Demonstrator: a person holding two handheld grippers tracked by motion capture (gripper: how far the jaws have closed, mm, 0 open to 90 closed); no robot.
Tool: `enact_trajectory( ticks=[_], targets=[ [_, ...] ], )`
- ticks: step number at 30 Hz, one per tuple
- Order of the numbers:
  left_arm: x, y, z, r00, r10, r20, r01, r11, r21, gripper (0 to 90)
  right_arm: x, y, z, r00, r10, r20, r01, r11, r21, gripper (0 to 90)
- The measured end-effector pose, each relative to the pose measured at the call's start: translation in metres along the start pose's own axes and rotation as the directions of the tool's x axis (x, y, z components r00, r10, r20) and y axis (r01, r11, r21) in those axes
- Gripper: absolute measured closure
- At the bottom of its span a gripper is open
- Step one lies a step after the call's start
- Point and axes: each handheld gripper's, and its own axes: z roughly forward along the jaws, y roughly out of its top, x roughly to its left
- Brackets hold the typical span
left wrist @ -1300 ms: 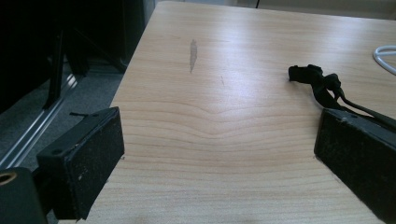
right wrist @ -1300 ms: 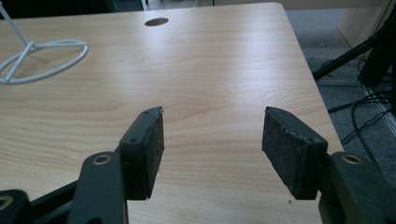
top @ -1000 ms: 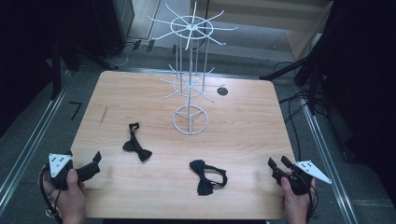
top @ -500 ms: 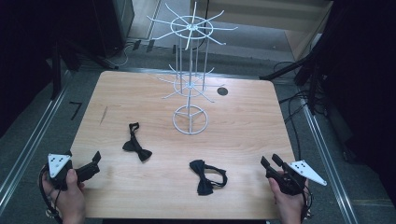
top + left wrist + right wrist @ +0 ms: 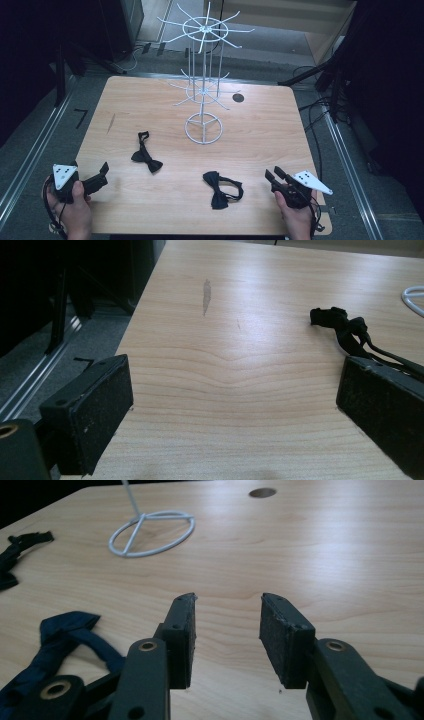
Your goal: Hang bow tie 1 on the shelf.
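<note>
Two bow ties flat on tabletop (image 5: 260, 130): black bow tie (image 5: 146, 156) left-centre, navy bow tie (image 5: 221, 186) nr front. White wire rack (image 5: 203, 85) behind. Left hand-held gripper (image 5: 102, 172) jaws spread wide, empty; right hand-held gripper (image 5: 272, 175) jaws apart, empty, beside navy tie.

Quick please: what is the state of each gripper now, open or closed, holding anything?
Left gripper: open wide, holding nothing.
Right gripper: open, holding nothing.
</note>
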Motion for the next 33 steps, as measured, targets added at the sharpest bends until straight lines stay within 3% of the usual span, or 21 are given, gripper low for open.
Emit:
enact_trajectory(
  ticks=[8,17,23,25,33],
  targets=[
    [0.0,0.0,0.0,1.0,-0.002,-0.001,0.002,1.0,0.0,2.5,0.02,-0.006,0.014,0.9977,-0.053,-0.041,0.056,0.996,0.063,59.4],
    [-0.001,0.0,0.0,1.0,0.008,-0.004,-0.008,0.9999,0.007,2.5,0.032,-0.013,0.023,0.9949,-0.076,-0.065,0.083,0.991,0.105,58.1],
    [-0.001,0.0,0.001,0.9999,0.008,-0.013,-0.008,0.9999,0.012,2.5,0.042,-0.017,0.03,0.9883,-0.107,-0.109,0.122,0.982,0.142,58.2],
    [-0.002,0.001,0.001,0.9998,0.014,-0.012,-0.014,0.9998,0.016,2.5,0.045,-0.019,0.033,0.9839,-0.101,-0.147,0.125,0.979,0.161,58.3],
    [-0.001,0.001,0.002,0.9999,0.01,-0.006,-0.01,0.9997,0.022,2.5,0.053,-0.023,0.038,0.9787,-0.138,-0.152,0.166,0.967,0.191,55.9]
  ],
)
